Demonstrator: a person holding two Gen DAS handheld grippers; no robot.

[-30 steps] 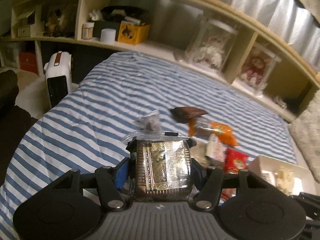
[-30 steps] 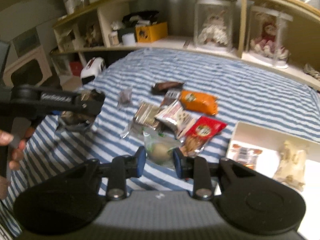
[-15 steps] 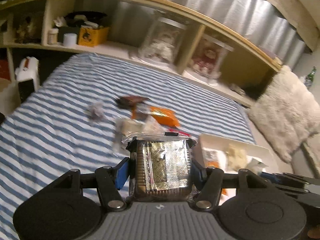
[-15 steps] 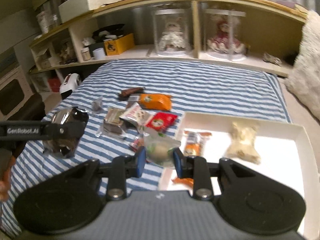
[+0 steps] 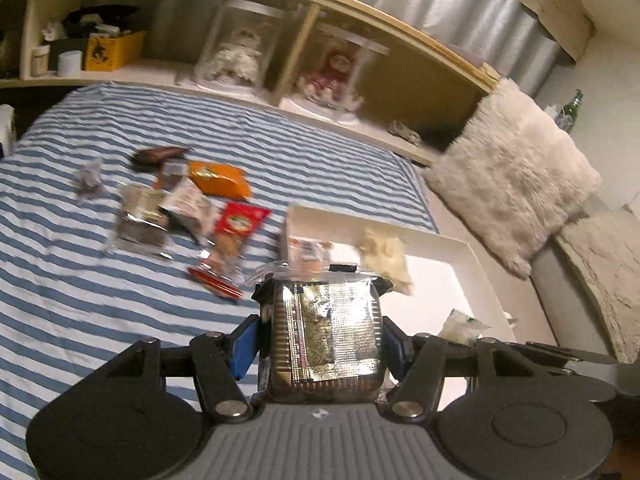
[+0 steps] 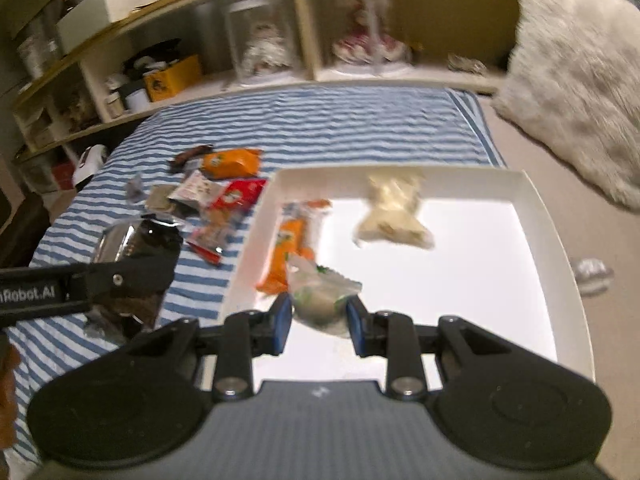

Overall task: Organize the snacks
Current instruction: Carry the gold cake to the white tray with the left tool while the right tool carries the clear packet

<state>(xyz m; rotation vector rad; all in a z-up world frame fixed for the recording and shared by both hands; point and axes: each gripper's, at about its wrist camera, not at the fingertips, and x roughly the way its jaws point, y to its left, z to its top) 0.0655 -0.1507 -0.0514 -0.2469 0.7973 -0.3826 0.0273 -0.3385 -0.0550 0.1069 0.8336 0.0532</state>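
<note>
My left gripper (image 5: 324, 344) clamps a foil-wrapped snack pack (image 5: 326, 340), my right gripper (image 6: 318, 316) pinches a clear pouch (image 6: 320, 294) over the white tray (image 6: 540, 216), only the right view shows the tray floor, pouch contents blurred.

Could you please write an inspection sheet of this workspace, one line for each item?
Surface: blue striped bedcover.
Job's things: white tray holding an orange packet and a pale packet; loose snack pile on the cover.
Clutter: nothing seen.
Grippers: left gripper shut on foil snack pack; right gripper shut on clear snack bag above the tray.
Cables: nothing seen.
Surroundings: wooden shelf, fluffy cushion.
</note>
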